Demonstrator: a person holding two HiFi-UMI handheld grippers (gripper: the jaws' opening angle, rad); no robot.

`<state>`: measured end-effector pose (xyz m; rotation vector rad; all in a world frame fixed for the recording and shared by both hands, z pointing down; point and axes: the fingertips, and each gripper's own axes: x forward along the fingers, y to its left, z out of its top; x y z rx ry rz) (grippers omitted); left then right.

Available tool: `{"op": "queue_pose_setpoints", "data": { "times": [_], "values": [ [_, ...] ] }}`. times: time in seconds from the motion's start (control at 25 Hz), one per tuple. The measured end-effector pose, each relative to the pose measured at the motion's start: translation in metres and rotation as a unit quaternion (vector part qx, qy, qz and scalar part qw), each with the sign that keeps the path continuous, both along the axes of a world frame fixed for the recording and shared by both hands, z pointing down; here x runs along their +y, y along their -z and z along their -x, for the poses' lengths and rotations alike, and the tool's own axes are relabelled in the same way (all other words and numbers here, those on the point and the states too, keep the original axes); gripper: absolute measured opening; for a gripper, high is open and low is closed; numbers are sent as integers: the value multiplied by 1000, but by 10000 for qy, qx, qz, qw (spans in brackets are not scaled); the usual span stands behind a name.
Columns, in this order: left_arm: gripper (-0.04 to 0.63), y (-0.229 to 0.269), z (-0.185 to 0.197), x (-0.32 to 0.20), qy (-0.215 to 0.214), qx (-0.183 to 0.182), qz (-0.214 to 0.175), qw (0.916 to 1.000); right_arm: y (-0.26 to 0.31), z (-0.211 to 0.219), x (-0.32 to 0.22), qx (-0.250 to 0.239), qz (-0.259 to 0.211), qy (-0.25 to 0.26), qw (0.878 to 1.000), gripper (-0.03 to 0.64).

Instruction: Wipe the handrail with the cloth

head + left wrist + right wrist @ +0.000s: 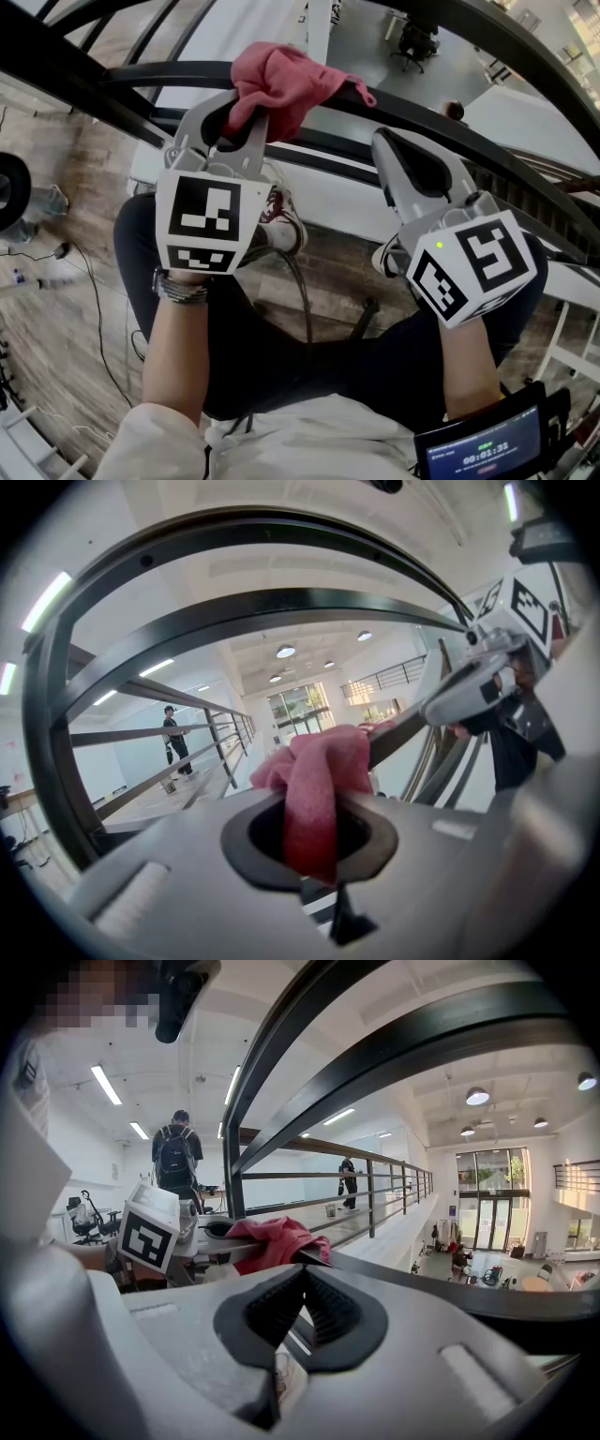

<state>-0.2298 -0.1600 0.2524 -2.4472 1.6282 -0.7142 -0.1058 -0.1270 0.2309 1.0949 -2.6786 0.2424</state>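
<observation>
While looking steeply down over a dark, curved metal handrail [159,75], shows the grey plastic left gripper [234,117], backed by a black-and-white marker cube [202,220], clenched on one fold of a crumpled pink-red fabric cloth [286,80]. Leaves most of that cloth heaped on top of the handrail, just past the jaw tips, with a corner trailing rightward along the metal. Sets the matching grey right gripper [386,141] near the cloth on its right, close by the same handrail, jaws pressed together on nothing; cannot tell whether touching the metal. Opens beyond the handrail onto a pale lower floor [366,47] well beneath. Judged from this: risks pulling the cloth out of so small a pinch once dragged along the metal, then dropping it over the far side to that lower floor. Risks cleaning only a narrow strip, with the fabric wadded rather than spread flat. Risks scraping hard jaw tips on the handrail if tipped too low. Risks running into the clenched, empty right gripper if swept rightward without first moving it aside.
</observation>
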Motion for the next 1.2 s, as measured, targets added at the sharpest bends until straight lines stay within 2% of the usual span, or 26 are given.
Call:
{"op": "queue_pose_setpoints", "data": {
  "times": [0.68,1.2],
  "values": [
    [31,5,16,-2,237,21,-138,9996,-1,6,1,32,17,30,10000,2],
    [31,24,35,-17,506,142,-601,9968,-3,10,5,63,41,55,10000,2]
  ]
}}
